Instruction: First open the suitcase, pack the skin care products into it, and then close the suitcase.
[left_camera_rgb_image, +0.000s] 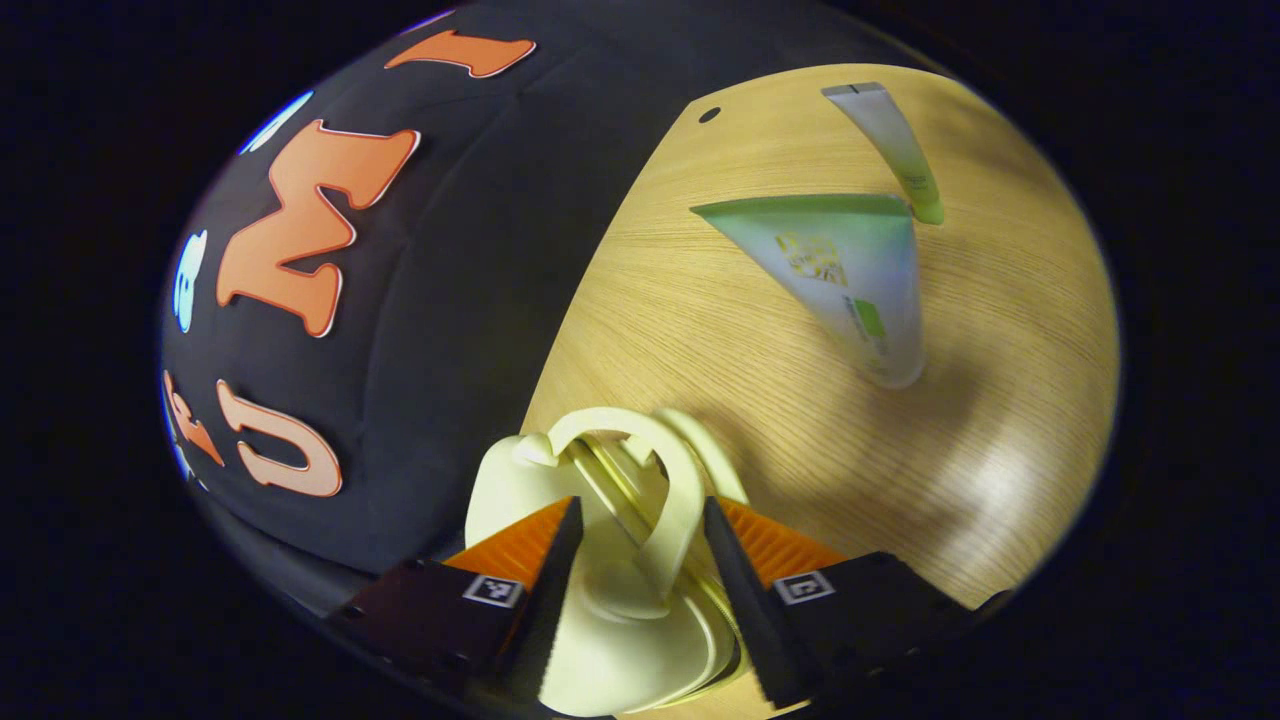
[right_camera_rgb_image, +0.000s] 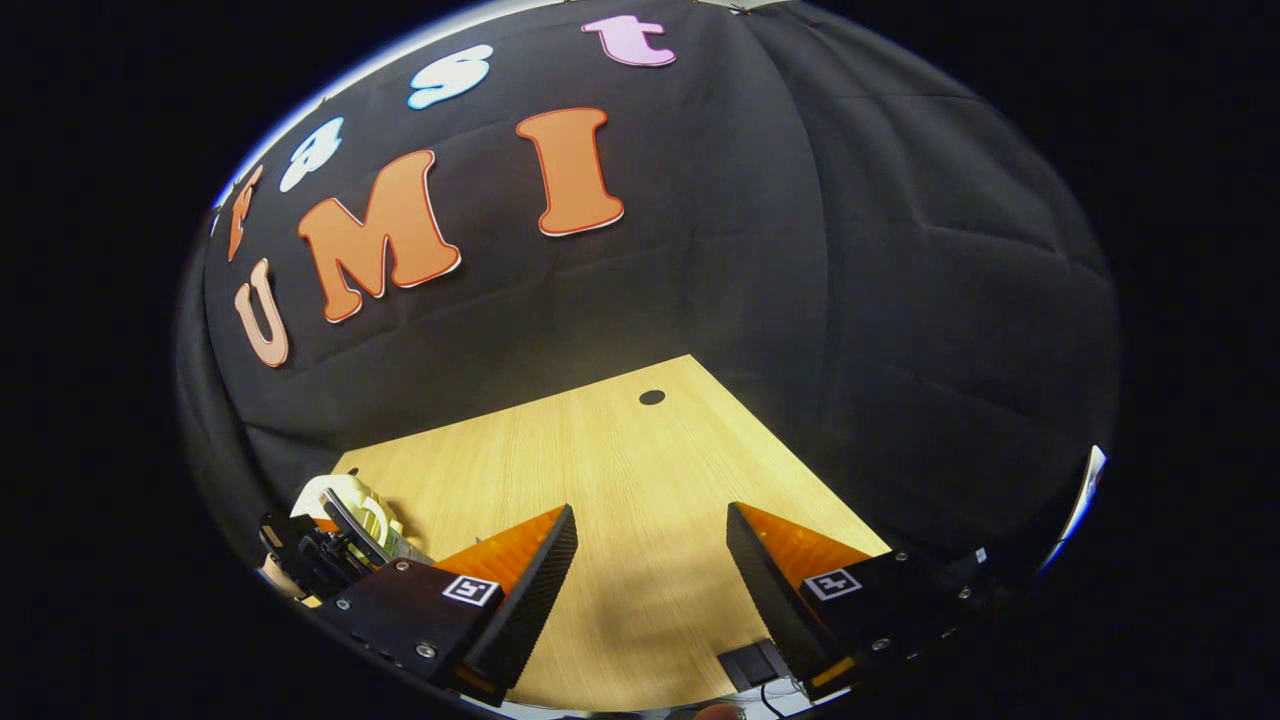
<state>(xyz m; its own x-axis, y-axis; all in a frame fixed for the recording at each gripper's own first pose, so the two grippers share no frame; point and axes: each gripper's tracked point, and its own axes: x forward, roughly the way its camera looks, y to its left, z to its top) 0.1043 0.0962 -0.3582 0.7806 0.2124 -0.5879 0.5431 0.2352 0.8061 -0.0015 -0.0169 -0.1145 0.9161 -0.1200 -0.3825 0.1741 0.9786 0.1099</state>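
In the left gripper view, the left gripper (left_camera_rgb_image: 640, 520) sits low over a pale wooden table (left_camera_rgb_image: 1000, 330), its two orange-and-black fingers (left_camera_rgb_image: 545, 560) spread apart on either side of a small cream suitcase (left_camera_rgb_image: 600, 620), which lies at the table's near edge against the black cloth wall. The suitcase's arched handle (left_camera_rgb_image: 650, 470) rises in the gap between the fingers; the jaws stand partly open, and whether either finger touches the handle or the shell cannot be told. A gold line of zipper runs along the case beneath the handle, and the case looks closed. To the right, farther across the table and well apart from the suitcase, a large white-and-green tube (left_camera_rgb_image: 850, 280) of skin care stands on its cap with its flat crimped end up. Just beyond it and nearly touching at its upper corner, a slimmer tube (left_camera_rgb_image: 895, 150) with a green tip leans at a tilt. In the right gripper view, the suitcase (right_camera_rgb_image: 345, 510) shows at the far left of the table (right_camera_rgb_image: 640, 470), with the black body of the left gripper (right_camera_rgb_image: 310, 555) over it. The right gripper (right_camera_rgb_image: 650, 560) hovers above bare wood with its jaws wide open, holding nothing.
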